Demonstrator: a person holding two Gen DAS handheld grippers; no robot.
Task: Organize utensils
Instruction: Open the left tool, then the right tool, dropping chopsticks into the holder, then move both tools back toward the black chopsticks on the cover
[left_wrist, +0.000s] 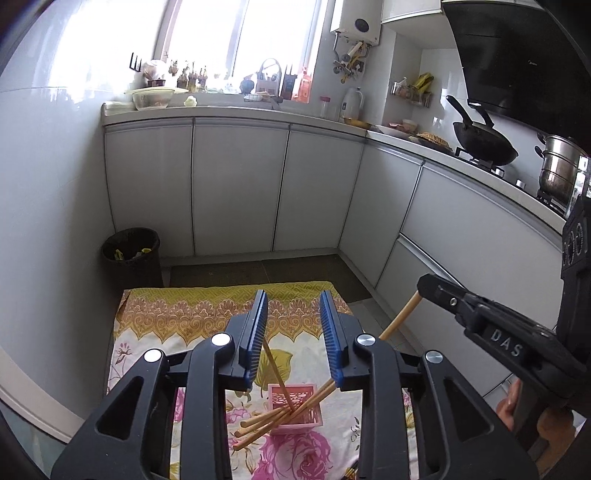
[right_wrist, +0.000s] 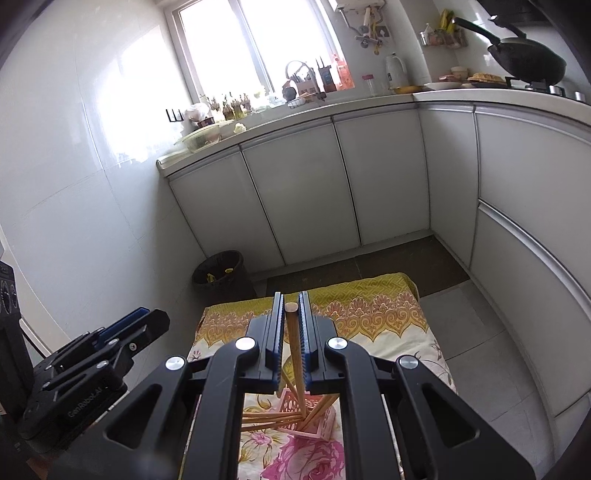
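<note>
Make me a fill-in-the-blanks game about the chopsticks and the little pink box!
1. The right gripper is shut on one ____.
2. The pink holder stands on a ____ cloth.
3. The left gripper is ____ and holds nothing.
4. The bin on the floor is ____ in colour.

Missing words: chopstick; flowery; open; black

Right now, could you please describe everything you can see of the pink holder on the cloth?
The pink holder is a small square box that looks plastic, with lattice-cut walls and an open top. It stands on the flowered cloth, seemingly tipped a little. Several wooden chopsticks lean in it and spill over its near rim. The right gripper pinches one chopstick whose lower end reaches inside.
</note>
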